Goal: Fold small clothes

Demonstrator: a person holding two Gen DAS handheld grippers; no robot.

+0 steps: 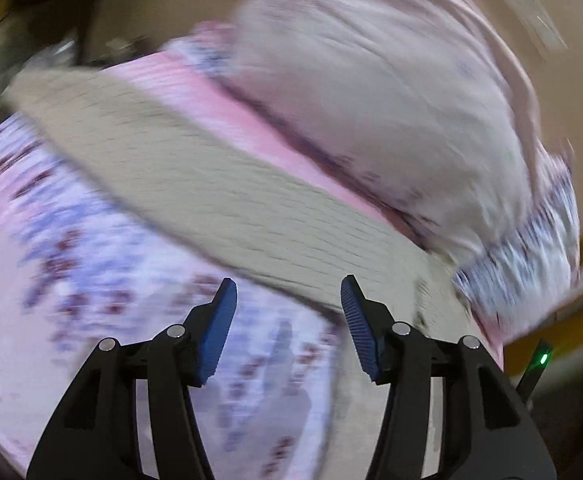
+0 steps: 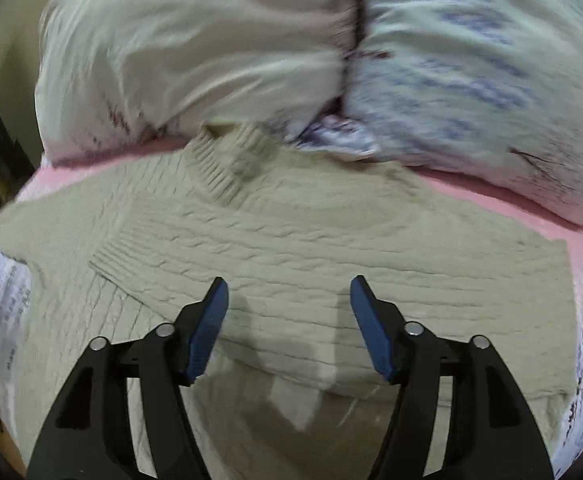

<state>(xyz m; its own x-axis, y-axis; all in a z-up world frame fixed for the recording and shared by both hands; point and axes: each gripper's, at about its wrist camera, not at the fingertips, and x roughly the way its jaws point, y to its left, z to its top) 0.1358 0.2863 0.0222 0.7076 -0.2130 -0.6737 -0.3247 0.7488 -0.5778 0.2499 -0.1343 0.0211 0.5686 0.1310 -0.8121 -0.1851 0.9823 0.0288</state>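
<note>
A beige cable-knit sweater (image 2: 291,240) lies flat on a bed, its ribbed collar (image 2: 227,160) toward the pillows and one sleeve folded across its body. In the left wrist view the sweater (image 1: 219,184) shows as a long beige band across the blurred picture. My right gripper (image 2: 289,292) hovers over the sweater's lower body, open, with nothing between its blue pads (image 2: 207,332). My left gripper (image 1: 287,292) stands open too, above the floral sheet beside the sweater's edge, holding nothing.
Two big pillows (image 2: 195,60) (image 2: 471,80) lie past the collar. A pink blanket (image 2: 491,196) and a floral sheet (image 1: 91,280) cover the bed. A tan wall (image 1: 563,80) rises behind the bed. Both views are motion-blurred.
</note>
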